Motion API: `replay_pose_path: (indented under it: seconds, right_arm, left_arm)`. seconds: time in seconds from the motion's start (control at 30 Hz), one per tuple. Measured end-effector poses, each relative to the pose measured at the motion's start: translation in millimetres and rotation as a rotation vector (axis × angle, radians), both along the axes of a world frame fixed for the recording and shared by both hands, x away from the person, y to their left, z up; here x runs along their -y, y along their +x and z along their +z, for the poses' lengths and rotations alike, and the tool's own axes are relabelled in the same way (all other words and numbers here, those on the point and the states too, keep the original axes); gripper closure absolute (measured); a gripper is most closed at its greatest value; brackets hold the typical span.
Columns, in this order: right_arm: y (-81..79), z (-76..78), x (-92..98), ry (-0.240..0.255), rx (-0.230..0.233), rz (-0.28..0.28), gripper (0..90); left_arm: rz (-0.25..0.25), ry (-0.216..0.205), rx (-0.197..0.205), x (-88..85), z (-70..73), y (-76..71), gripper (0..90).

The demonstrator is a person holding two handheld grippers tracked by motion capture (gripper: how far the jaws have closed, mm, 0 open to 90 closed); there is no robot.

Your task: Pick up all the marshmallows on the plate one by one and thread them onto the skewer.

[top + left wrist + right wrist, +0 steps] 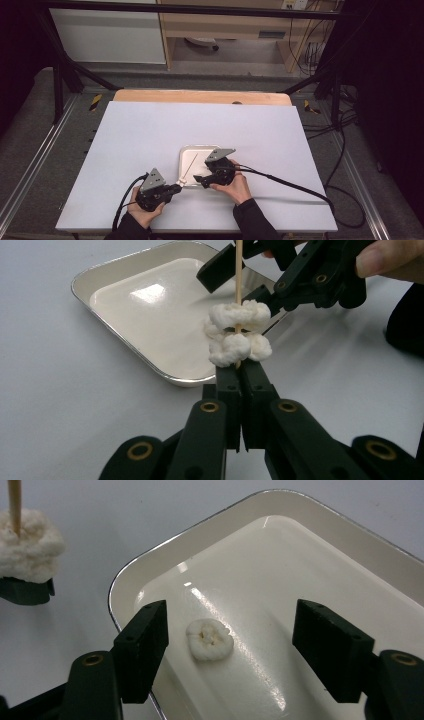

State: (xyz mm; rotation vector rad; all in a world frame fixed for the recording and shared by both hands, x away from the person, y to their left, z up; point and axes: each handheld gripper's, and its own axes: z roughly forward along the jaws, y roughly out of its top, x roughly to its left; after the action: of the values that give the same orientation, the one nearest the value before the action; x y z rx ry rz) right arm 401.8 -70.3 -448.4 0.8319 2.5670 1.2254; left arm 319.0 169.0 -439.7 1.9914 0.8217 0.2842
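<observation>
High view
Table (150,135): white sheet on a wooden top; a black frame, grey floor and cables round it; shelving at the far side
Tray (190,150): near centre, a little right of the middle; both hands work at its near edge
Left gripper (176,188): at the tray's near-left corner, pointing right; it holds a skewer (190,163) that leans away over the tray
Right gripper (198,179): over the tray's near edge, pointing left

Left gripper view
Grip: jaws pressed together on the skewer's lower end (238,270); the stick stands upright
Puffs (239,332): white popcorn-like pieces, two layers threaded on the stick, resting just above the jaws
Right gripper (239,282): just beyond the stick, tips either side of it, above the tray (125,342)

Right gripper view
Piece (210,639): one loose white piece lying on the tray floor (300,545), near the left rim
Key relation: piece lies between the two fingers (142,647), nearer the left one, below the tips; roughly round, no long axis
Opening: medium-wide, nothing touched yet
Judgement: right hand is the nearer; it needs to drop and close on the piece
Skewer (14,502): far left, well apart from the loose piece
</observation>
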Motion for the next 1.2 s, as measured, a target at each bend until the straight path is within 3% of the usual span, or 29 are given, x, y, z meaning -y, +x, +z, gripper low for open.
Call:
replay_pose_path:
  seconds: [0.5, 0.63, 1.2]
  right_arm:
    - [-6.9, -8.5, -3.5, -0.026, 0.069, 0.060, 60.5]
    - [-7.6, -8.2, -3.2, -0.026, 0.069, 0.067, 66.4]
    - [-6.7, 1.2, 0.4, 0.015, 0.032, 0.035, 70.9]
  left_arm:
    - [0.007, 0.005, -0.006, -0.3, -0.9, 0.4, 87.9]
    - [0.006, 0.005, -0.006, -0.2, -0.9, 0.2, 87.9]
    - [0.002, 0.004, -0.007, -0.1, -0.9, -0.1, 88.0]
